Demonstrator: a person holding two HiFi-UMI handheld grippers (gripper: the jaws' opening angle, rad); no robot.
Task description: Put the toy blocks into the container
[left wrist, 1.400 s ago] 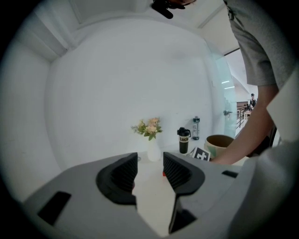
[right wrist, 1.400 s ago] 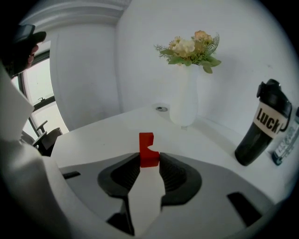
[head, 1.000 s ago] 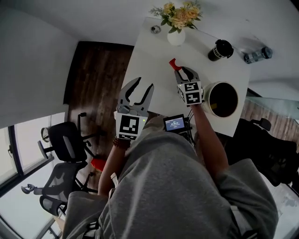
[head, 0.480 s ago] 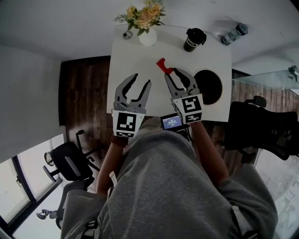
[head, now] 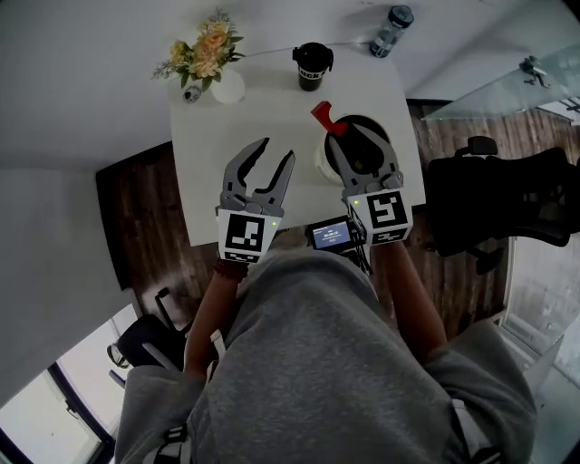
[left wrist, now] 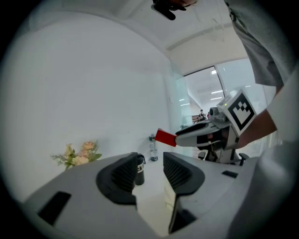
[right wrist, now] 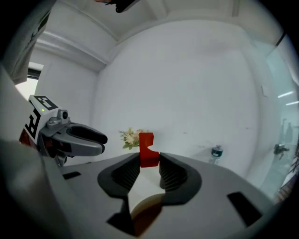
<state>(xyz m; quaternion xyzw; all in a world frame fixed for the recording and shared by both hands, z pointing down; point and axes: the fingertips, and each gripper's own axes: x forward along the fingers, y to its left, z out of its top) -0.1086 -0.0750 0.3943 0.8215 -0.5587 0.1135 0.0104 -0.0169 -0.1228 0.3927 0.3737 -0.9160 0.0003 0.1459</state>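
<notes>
My right gripper (head: 337, 134) is shut on a red notched toy block (head: 326, 118), which sticks out past its tips. In the right gripper view the block (right wrist: 147, 149) stands upright between the ribbed pads. This gripper hangs over the round container (head: 320, 163), a white bowl with a dark inside that shows brown under the jaws (right wrist: 147, 210). My left gripper (head: 277, 151) hovers open over the white table (head: 208, 136), left of the bowl, with nothing between its fingers (left wrist: 126, 173). In the left gripper view the red block (left wrist: 164, 137) shows to the right.
At the table's far side stand a white vase of flowers (head: 227, 86), a black cup (head: 313, 65) and a water bottle (head: 390, 18). A small screen device (head: 328, 236) sits at the near edge. A black office chair (head: 507, 195) stands right of the table.
The right gripper has risen and swung from the table beside the bowl to above it, with the red block still in it. The left gripper has come forward over the table.
</notes>
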